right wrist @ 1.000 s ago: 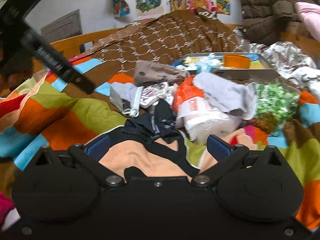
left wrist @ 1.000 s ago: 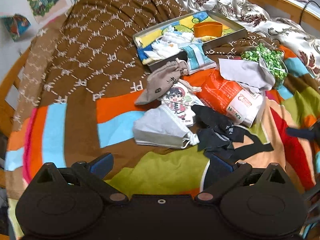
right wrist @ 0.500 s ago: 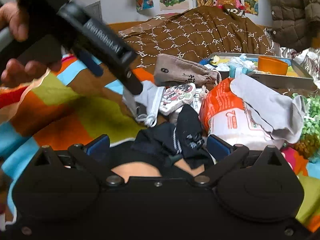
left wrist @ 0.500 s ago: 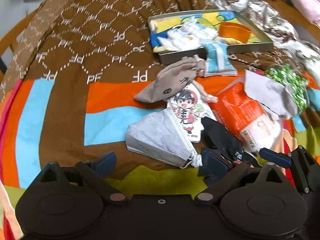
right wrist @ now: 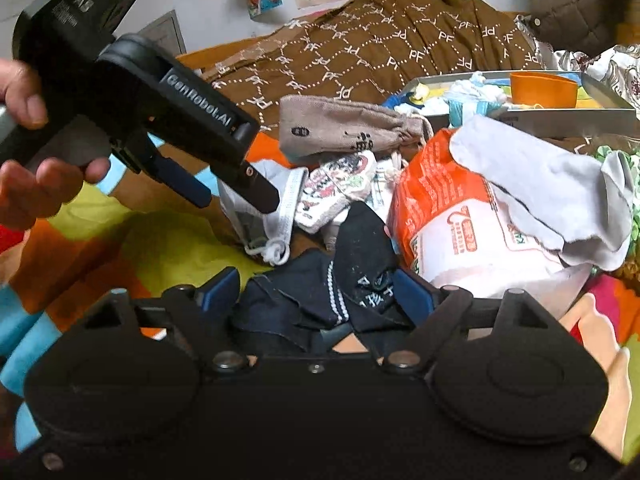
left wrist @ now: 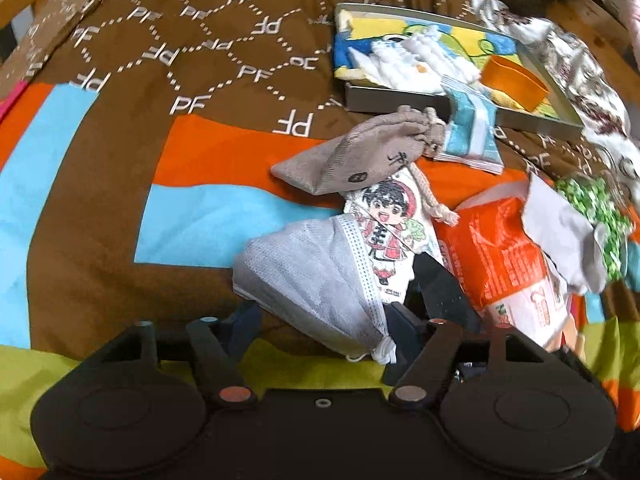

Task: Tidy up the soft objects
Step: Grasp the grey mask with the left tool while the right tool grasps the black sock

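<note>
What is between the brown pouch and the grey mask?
A cartoon card lies there, tucked under the brown pouch and beside the grey mask. The left wrist view shows it best.

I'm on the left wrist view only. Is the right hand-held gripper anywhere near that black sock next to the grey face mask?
Observer: Yes. The right hand-held gripper is right at the black sock. Its jaws have just been closing and the sock lies between them, but I can't see the pads squeezing it yet.
Operator: And how does my left one look from that side?
Observer: A hand holds the left hand-held gripper tilted down at the grey face mask. Its jaws have just been closing with the mask's edge between them, not visibly pinched.
</note>
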Available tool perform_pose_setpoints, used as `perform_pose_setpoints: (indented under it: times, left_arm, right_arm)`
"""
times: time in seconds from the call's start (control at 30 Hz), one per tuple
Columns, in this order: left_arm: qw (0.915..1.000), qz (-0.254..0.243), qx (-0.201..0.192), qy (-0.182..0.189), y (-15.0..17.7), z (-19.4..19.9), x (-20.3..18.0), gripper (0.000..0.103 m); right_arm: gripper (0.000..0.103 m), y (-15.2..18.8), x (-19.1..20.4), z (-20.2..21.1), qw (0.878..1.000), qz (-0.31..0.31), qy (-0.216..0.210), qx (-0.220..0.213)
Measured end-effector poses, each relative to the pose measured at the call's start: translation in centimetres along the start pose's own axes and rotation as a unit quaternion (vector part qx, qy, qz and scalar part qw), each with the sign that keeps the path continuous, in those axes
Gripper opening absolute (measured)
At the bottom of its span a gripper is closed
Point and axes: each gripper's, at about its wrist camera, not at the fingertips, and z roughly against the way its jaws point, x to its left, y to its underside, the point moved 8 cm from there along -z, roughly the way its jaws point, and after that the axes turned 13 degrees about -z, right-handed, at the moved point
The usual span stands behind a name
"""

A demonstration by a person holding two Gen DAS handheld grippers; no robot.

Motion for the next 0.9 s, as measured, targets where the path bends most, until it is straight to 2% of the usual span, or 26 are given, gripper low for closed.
perform_pose_setpoints:
  times: [0.17, 0.23, 0.53, 0.6, 0.73, 0.9]
  left_arm:
    - [0.9995, 0.030, 0.009, 0.006, -0.1, -0.7, 0.3, 0.050]
    - [0.9993, 0.033, 0.012, 0.008, 0.1, -0.9, 0.3, 0.040]
    - [0.9998, 0.019, -0.003, 0.004, 0.7, -0.5, -0.3, 0.011]
    - [0.9999, 0.009, -0.008, 0.007, 0.8, -0.2, -0.6, 0.007]
    - [0.9997, -0.017, -0.010, 0.012, 1.3, 0.6, -1.4, 0.006]
    - [0.9987, -0.048, -0.003, 0.015, 2.4, 1.7, -2.4, 0.006]
  right_arm:
    - [0.073, 0.5, -0.1, -0.3, 1.000, 0.001, 0.004, 0.011]
    - [0.070, 0.6, -0.2, 0.0, 1.000, -0.002, 0.006, 0.012]
    - [0.051, 1.0, -0.5, -0.1, 1.000, -0.016, 0.011, 0.022]
    - [0.047, 1.0, -0.7, -0.2, 0.999, -0.019, 0.012, 0.026]
    - [0.038, 1.1, -1.0, -0.2, 0.999, -0.030, 0.014, 0.030]
    - [0.023, 1.0, -1.2, -0.2, 0.999, -0.038, 0.019, 0.033]
